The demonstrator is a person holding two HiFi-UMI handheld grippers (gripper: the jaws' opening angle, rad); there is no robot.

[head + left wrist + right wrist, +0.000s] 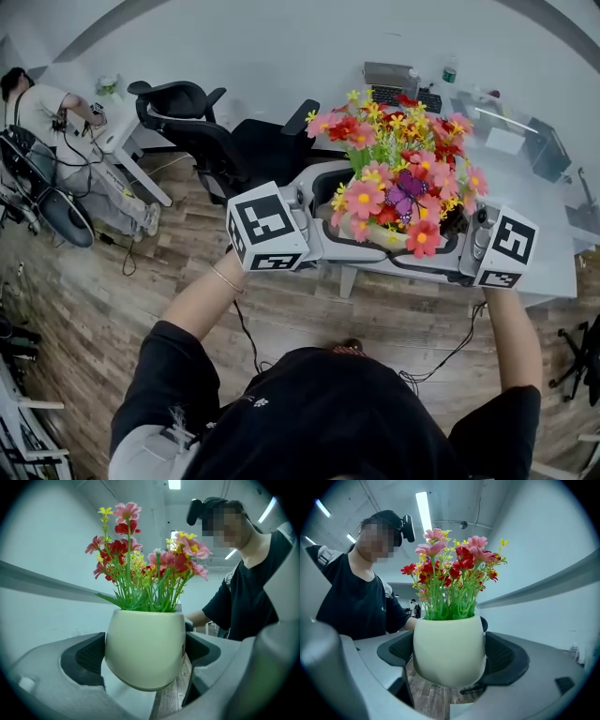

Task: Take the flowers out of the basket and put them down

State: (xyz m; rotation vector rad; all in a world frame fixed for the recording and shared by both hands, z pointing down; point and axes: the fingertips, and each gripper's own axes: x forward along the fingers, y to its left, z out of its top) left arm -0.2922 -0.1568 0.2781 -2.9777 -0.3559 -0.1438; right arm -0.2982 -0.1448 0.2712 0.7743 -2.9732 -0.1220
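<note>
In your head view, the left gripper (pixel 314 234) and right gripper (pixel 469 246) close in from either side beneath the flowers (pixel 403 173). You hold them over the near edge of the white table (pixel 542 230), with plank floor (pixel 112 309) below. A black office chair (pixel 202 131) stands behind, and a person (pixel 47 112) sits far left.

In your left gripper view, both pads (pixel 86 657) press the sides of the cream pot (pixel 145 651). A pale wall (pixel 42 541) is behind it and floorboards show beneath.

In your right gripper view, the jaws are clamped on the same pot under a ceiling strip light (pixel 423 508).
</note>
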